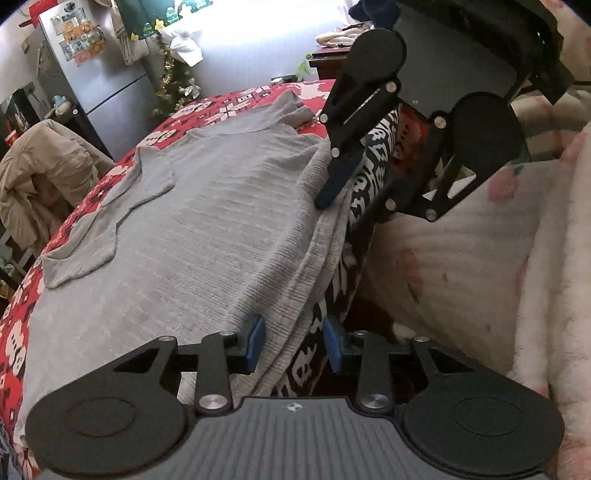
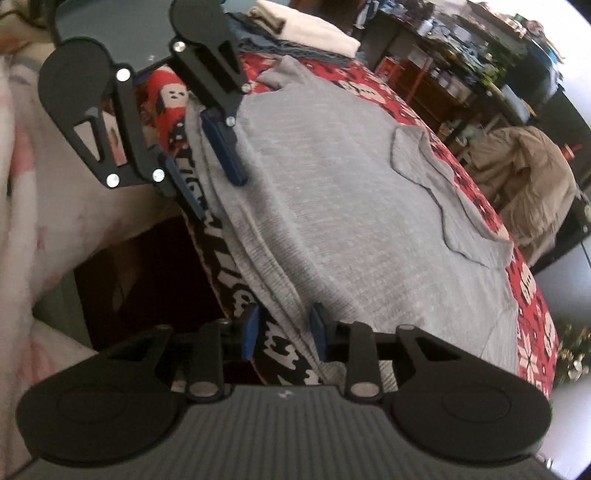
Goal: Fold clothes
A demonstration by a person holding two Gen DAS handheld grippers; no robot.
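Note:
A grey knit garment (image 1: 221, 221) (image 2: 351, 203) lies flat on a table under a red patterned tablecloth (image 1: 85, 218) (image 2: 532, 295), with one sleeve folded in over the body. Its near edge is doubled over along the table's rim. My left gripper (image 1: 294, 345) (image 2: 219, 197) straddles that edge, one blue pad above the grey cloth and one by the hanging black-and-white cloth border. My right gripper (image 2: 285, 334) (image 1: 341, 212) straddles the same edge further along. Both have their jaws apart, and the pads do not pinch the cloth.
A person in a fluffy white and pink robe (image 1: 480, 258) (image 2: 29, 184) stands close against the table's near side. A beige jacket (image 1: 40, 177) (image 2: 528, 184) hangs over a chair beyond the far side. Folded clothes (image 2: 310, 33) are stacked at one end. A fridge (image 1: 99, 81) and cluttered shelves (image 2: 461, 55) stand behind.

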